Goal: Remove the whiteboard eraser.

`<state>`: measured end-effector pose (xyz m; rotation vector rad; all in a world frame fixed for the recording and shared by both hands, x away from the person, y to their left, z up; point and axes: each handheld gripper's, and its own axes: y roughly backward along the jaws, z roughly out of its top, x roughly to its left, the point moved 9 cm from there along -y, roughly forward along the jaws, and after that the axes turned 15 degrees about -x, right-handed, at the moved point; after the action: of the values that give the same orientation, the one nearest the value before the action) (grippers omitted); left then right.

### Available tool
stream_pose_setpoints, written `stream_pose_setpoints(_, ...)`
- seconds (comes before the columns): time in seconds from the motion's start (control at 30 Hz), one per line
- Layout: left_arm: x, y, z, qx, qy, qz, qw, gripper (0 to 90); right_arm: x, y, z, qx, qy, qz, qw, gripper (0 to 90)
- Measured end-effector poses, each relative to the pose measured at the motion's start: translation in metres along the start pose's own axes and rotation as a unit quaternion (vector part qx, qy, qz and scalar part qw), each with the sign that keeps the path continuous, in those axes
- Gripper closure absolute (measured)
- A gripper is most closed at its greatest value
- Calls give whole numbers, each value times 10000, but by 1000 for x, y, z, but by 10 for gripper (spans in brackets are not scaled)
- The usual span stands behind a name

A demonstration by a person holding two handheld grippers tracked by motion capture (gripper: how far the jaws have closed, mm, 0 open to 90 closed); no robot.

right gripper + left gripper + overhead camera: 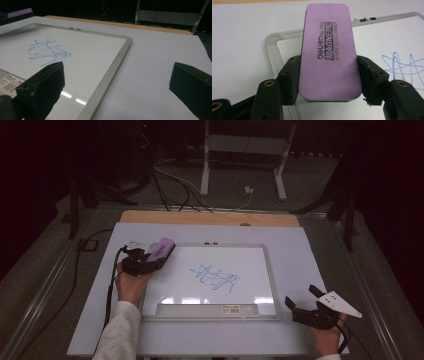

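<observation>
A whiteboard [272, 270] with a grey frame lies flat on the table, and a blue scribble [216, 278] marks its middle. My left gripper [150, 260] hovers over the board's top left corner, shut on a purple whiteboard eraser [161, 250]. In the left gripper view both pads press the long sides of the eraser [328, 50], whose printed face points up, above the frame's corner [270, 41]. My right gripper [302, 297] rests off the board's lower right corner, open and empty. Its own view has the scribble [47, 51] ahead to the left between widely spread jaws.
A white mat [295, 245] covers the wooden table [210, 217] under the board. A cable [107, 295] trails from the left gripper down the left side. White desk legs [205, 165] and floor cables lie beyond the far edge. Bare mat surrounds the right gripper [117, 82].
</observation>
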<state>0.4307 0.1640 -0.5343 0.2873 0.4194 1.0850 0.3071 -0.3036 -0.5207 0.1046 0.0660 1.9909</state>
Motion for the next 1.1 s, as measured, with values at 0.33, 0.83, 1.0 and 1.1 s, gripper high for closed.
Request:
stream_pose_setpoints(0.33, -13, 4, 1, -36, -115, -136, 9998, 417, 0, 0, 0, 1, 3, -7, 10000, 2)
stream_pose_setpoints(0.83, -26, 6, 2, -80, -159, -314, 9993, 417, 0, 0, 0, 19, 12, 4, 10000, 3)
stream_pose_setpoints(1.0, -30, 7, 1, -86, -161, -369, 9992, 417, 0, 0, 0, 12, 8, -1, 10000, 3)
stream_pose_setpoints(1.1, -33, 8, 1, -86, -183, -413, 9989, 417, 0, 0, 0, 10, 14, 2, 10000, 3)
